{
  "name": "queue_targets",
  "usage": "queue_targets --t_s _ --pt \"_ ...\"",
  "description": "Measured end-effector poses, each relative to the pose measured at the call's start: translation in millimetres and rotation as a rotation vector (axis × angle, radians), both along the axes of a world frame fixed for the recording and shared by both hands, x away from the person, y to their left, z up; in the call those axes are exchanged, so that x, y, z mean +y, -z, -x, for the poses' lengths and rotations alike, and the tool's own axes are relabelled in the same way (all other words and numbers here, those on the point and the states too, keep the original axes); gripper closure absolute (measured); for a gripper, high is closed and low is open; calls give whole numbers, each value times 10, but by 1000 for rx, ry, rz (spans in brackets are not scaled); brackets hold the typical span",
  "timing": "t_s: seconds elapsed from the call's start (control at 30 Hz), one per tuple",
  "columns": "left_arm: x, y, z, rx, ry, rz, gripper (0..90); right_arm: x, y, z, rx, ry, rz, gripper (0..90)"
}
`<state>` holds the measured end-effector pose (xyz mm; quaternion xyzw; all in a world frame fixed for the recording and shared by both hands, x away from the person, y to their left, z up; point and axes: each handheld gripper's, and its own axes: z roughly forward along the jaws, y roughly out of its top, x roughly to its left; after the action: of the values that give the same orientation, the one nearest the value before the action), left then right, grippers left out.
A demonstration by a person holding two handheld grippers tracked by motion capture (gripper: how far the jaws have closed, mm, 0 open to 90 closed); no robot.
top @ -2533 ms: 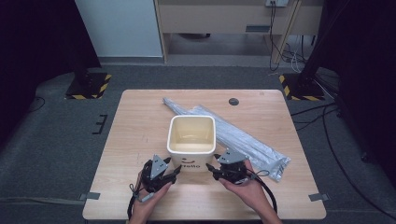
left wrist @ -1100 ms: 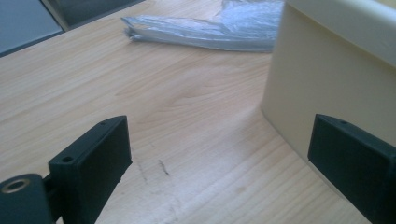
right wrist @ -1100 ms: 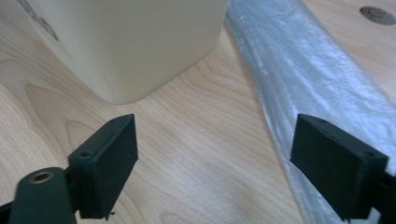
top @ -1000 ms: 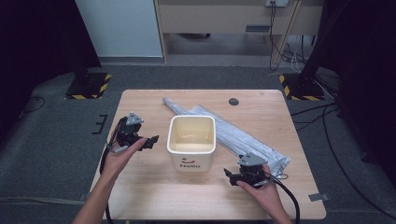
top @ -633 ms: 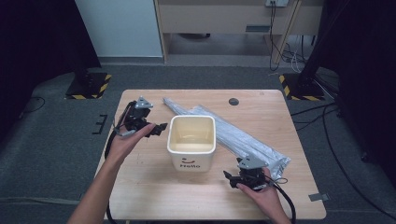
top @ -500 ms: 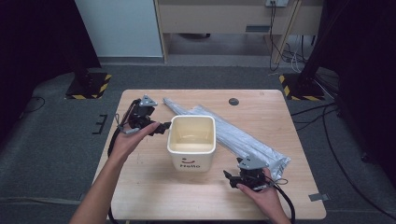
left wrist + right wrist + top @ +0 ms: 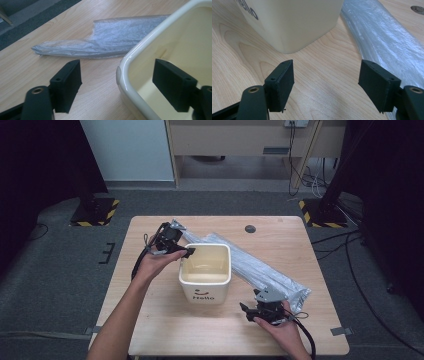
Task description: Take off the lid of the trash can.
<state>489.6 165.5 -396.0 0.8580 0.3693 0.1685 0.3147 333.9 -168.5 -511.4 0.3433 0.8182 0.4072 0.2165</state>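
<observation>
At the table's centre a cream square bin [image 7: 205, 279] is seen, glossy, round-cornered, open at the top and printed "Hello" on its near face. The left gripper [image 7: 189, 251] is held at the bin's ten o'clock corner; in the left gripper view its jaws straddle the rim [image 7: 140, 47], one outside and one over the hollow, with gaps on both sides, having just been closing. A crumpled clear plastic bag [image 7: 270, 275] is laid from eleven to four o'clock behind the bin. At five o'clock the right gripper [image 7: 246, 310] is rested on the wooden table [image 7: 150, 320], jaws wide apart and empty. Compared with a second ago, the left gripper is found farther up and nearer the bin, and the right one is unchanged.
</observation>
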Motion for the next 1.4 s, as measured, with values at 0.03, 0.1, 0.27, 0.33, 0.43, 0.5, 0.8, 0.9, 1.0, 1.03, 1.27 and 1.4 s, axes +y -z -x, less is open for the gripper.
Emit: queue_targets --t_s 0.03,0.1,0.27,0.33,0.43,0.5,0.8,0.9,1.0,1.03,1.27,1.4 --pt "-5 9 -6 5 5 -5 284 0 2 -1 -2 1 1 281" --pt "-20 23 -15 0 9 -12 325 -2 0 -2 1 1 2 282" --pt "-49 47 -31 -4 28 -14 414 -13 2 -2 9 0 -3 282" --pt "-72 65 -30 -2 37 -17 453 -15 3 0 8 -2 -1 281" --pt "-95 100 -32 7 42 -35 486 -15 9 1 10 -1 1 278" --pt "-91 119 -31 5 47 -33 514 -13 12 0 11 -1 1 277" --pt "-54 140 23 -34 45 -11 656 -5 20 5 20 0 2 274" --pt "-59 146 44 -64 48 -3 702 -5 25 3 19 -3 7 273" --pt "-55 156 73 -74 34 7 703 -3 29 3 22 -1 4 273" --pt "-48 158 82 -72 29 13 703 -2 29 5 24 0 4 273" --pt "-37 155 161 -57 1 17 704 9 40 6 24 -6 11 273" --pt "-28 155 193 -53 1 26 705 11 42 7 26 -5 11 273"
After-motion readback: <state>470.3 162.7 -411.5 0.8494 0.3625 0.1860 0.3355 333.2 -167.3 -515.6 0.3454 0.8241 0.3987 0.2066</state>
